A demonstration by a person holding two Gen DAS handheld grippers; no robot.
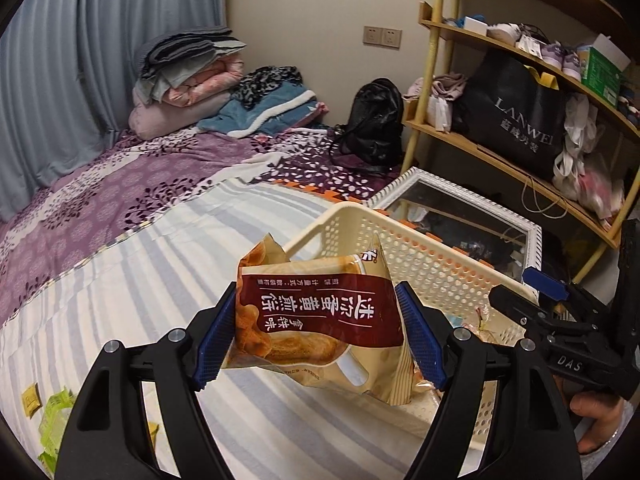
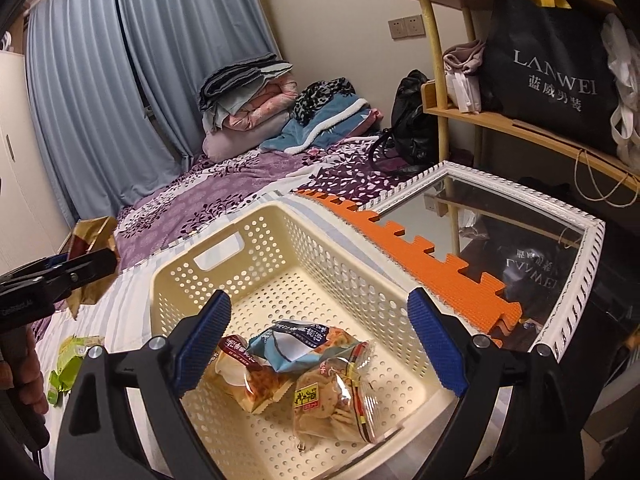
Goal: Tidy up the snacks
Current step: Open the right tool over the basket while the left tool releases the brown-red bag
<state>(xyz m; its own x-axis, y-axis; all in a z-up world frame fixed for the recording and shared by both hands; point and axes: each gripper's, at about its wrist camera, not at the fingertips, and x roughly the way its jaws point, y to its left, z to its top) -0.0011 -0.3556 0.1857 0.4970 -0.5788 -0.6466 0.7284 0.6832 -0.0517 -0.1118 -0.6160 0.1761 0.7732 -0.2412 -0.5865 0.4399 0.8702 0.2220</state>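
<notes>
In the left wrist view, the left claw (image 1: 320,334) squeezes a tan and dark red plastic snack bag (image 1: 316,320) between its two blue pads, so the bag hangs in the air above the striped bed sheet (image 1: 168,264). Just behind the bag sits the cream plastic basket with little holes (image 1: 424,256), resting on the bed. The right claw (image 1: 532,300) peeks in from the right side, over the basket, with a hand (image 1: 596,416) under it. Some small green and yellow packets (image 1: 52,412) lie on the sheet at the bottom left. In the right wrist view, the right claw (image 2: 320,350) is spread wide and grips nothing; it hangs over the cream basket (image 2: 288,264). Three snack bags lie together on the basket floor: a clear bag of round crackers (image 2: 332,396), a blue and white bag (image 2: 296,342) and a tan bag with a dark red label (image 2: 244,376). At the left edge, the left claw (image 2: 86,266) holds its tan bag (image 2: 90,240) above the bed, beside the basket. An orange foam mat (image 2: 440,276) and a white framed mirror (image 2: 500,232) lie behind the basket.
</notes>
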